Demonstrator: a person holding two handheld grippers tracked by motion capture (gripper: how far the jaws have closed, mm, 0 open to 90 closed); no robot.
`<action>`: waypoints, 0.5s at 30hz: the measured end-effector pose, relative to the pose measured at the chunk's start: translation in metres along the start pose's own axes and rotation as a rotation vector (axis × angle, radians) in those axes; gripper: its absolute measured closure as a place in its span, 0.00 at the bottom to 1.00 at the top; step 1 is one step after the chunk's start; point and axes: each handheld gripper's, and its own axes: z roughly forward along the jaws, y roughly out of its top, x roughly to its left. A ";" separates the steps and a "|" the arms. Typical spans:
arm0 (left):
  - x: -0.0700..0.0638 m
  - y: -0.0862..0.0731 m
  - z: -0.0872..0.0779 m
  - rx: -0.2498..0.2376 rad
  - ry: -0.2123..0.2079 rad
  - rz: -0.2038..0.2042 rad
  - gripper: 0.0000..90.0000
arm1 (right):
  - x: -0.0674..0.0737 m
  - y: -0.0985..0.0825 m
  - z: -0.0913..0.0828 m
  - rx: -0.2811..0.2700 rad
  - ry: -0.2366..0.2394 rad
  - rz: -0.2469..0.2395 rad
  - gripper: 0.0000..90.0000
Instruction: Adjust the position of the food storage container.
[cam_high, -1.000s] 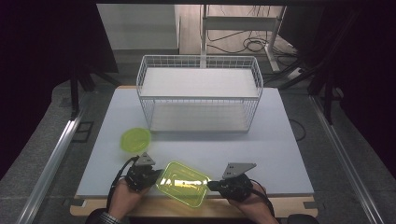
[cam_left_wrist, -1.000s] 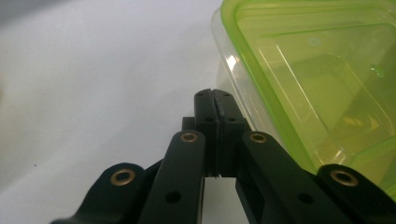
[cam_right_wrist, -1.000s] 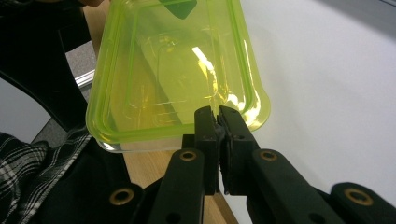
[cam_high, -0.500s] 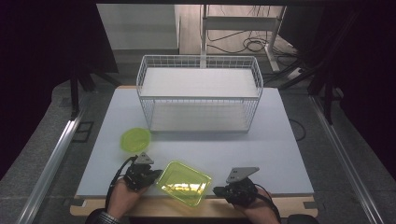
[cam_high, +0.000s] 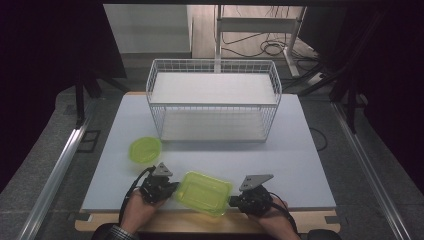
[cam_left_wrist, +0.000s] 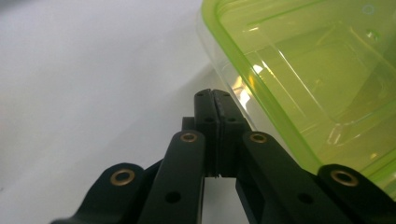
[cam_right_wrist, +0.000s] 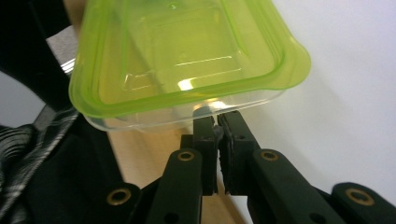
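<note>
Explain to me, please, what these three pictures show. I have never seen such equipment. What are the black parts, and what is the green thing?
A person sits at a white table and holds a hand tool with two black jaws in each hand. One picture looks down from above; the other two come from small cameras on the tools. The left gripper and the right gripper are both shut, each at one end of a green see-through container, apparently pinching its rim. A small green round bowl lies nearby. Behind stands a white wire basket.

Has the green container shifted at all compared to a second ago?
Yes. The green container has slid slightly right along the table's near edge, farther from the round green lid, with tongs at both ends.
</note>
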 end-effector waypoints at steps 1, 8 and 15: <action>-0.001 0.001 0.001 -0.002 -0.001 -0.001 1.00 | -0.002 0.000 -0.001 -0.001 -0.004 0.006 0.94; -0.006 0.013 0.013 -0.001 -0.012 0.024 1.00 | -0.025 0.000 -0.005 -0.007 -0.049 0.044 0.94; -0.006 0.023 0.020 -0.006 -0.002 0.025 1.00 | -0.039 0.002 -0.005 -0.013 -0.075 0.058 0.93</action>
